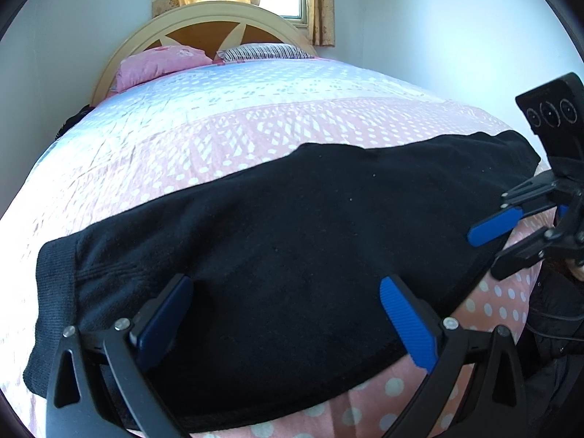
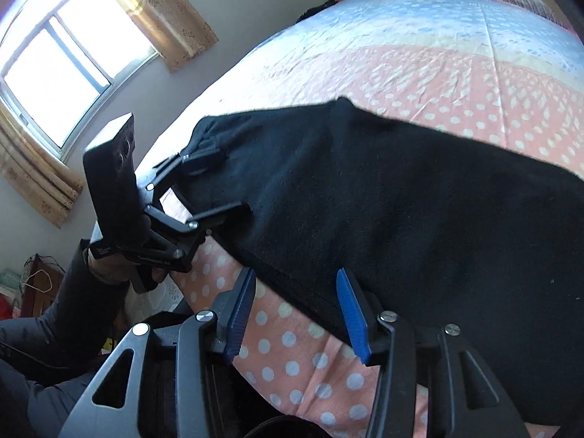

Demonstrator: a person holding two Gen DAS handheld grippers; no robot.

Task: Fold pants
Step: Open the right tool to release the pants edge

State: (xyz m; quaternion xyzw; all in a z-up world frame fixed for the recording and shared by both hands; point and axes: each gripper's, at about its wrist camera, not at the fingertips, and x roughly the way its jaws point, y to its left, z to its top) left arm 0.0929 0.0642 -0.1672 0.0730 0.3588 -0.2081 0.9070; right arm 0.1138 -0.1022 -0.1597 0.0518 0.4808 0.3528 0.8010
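Black pants [image 1: 292, 237] lie flat across the near part of the bed, ribbed band at the left end. My left gripper [image 1: 286, 314] is open, its blue pads spread over the near edge of the pants. It also shows in the right wrist view [image 2: 219, 182], jaws apart at the left end of the pants [image 2: 401, 219]. My right gripper [image 2: 295, 310] is open at the near hem, one pad over the bedspread, one over the cloth. In the left wrist view it [image 1: 496, 244] sits at the right end of the pants, jaws apart.
The bed has a pink and blue dotted bedspread [image 1: 255, 116], with a pink pillow [image 1: 160, 64] and striped pillow [image 1: 262, 52] at the wooden headboard [image 1: 204, 25]. A curtained window [image 2: 65, 62] is on the wall to the left. The person's dark sleeve [image 2: 73, 310] is at lower left.
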